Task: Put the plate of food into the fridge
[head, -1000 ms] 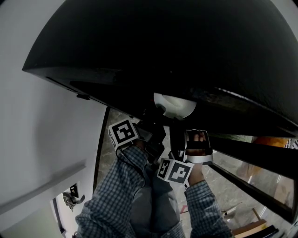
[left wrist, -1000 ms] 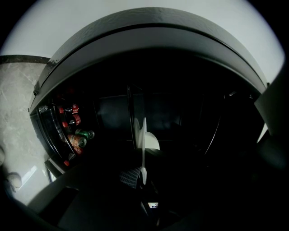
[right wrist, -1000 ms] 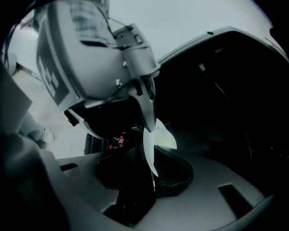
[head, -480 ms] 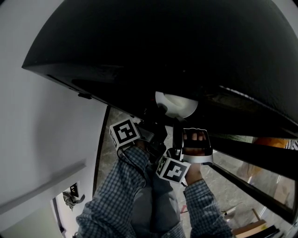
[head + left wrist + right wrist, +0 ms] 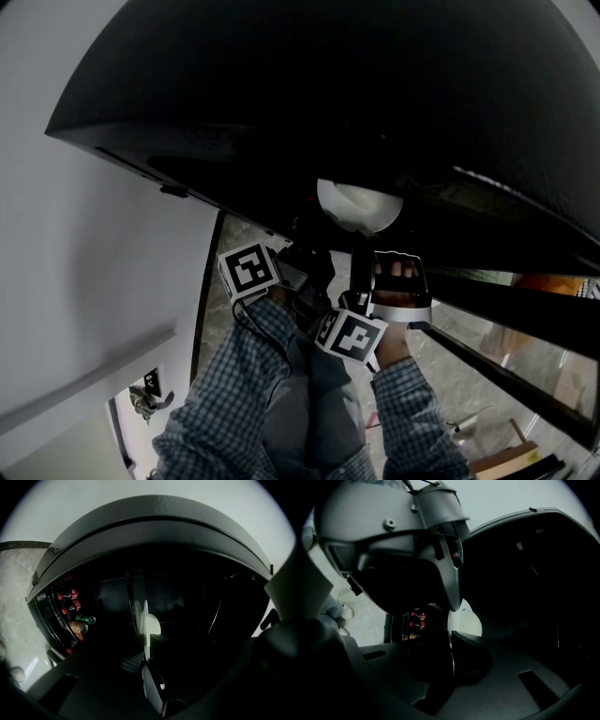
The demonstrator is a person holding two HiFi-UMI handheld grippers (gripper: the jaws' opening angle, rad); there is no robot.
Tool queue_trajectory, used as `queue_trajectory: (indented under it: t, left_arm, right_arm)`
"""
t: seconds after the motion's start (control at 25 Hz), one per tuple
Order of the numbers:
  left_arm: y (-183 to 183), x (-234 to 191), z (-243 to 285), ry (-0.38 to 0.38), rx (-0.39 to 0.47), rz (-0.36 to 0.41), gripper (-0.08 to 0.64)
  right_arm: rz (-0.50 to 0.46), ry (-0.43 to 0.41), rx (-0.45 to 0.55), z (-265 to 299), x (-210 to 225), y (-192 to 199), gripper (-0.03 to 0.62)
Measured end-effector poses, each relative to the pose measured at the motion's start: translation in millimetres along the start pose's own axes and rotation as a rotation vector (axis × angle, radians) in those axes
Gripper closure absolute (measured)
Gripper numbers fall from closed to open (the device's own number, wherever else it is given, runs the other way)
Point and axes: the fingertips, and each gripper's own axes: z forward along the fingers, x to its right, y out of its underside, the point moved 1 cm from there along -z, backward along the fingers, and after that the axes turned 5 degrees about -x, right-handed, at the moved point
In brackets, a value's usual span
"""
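A white plate (image 5: 359,204) hangs at the mouth of the dark fridge (image 5: 328,94), with both grippers under its near rim. In the left gripper view the plate (image 5: 149,623) shows edge-on, and my left gripper (image 5: 145,656) is shut on its rim. My right gripper (image 5: 451,656) has just been closing, and its jaws now pinch the rim of the plate (image 5: 466,619) between them. In the head view the left gripper (image 5: 314,239) and the right gripper (image 5: 361,251) sit side by side below the plate. Any food on the plate is hidden.
Red and green cans and bottles (image 5: 75,616) line the fridge door rack at the left. The white fridge door (image 5: 94,281) stands open to the left. Dark shelf edges (image 5: 506,314) run to the right. Marbled floor (image 5: 459,394) lies below.
The plate and both grippers sit slightly higher and further right in the head view. The right hand's marker cube has tilted a little. Otherwise nothing differs.
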Motion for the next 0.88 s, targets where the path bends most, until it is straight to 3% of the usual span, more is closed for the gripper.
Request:
queue_trajectory:
  t: [0.56, 0.8, 0.88]
  left_arm:
    - [15, -16, -39, -0.041, 0.011, -0.03, 0.537]
    - [15, -20, -48, -0.056, 0.017, -0.033, 0.537]
    - [15, -19, -48, -0.054, 0.019, -0.033, 0.537]
  right_arm:
    - [0.011, 0.024, 0.005, 11, 8, -4, 0.565]
    - [0.073, 0.04, 0.031, 10, 9, -2, 0.561]
    - [0.124, 0.045, 0.056, 8, 12, -3, 0.524]
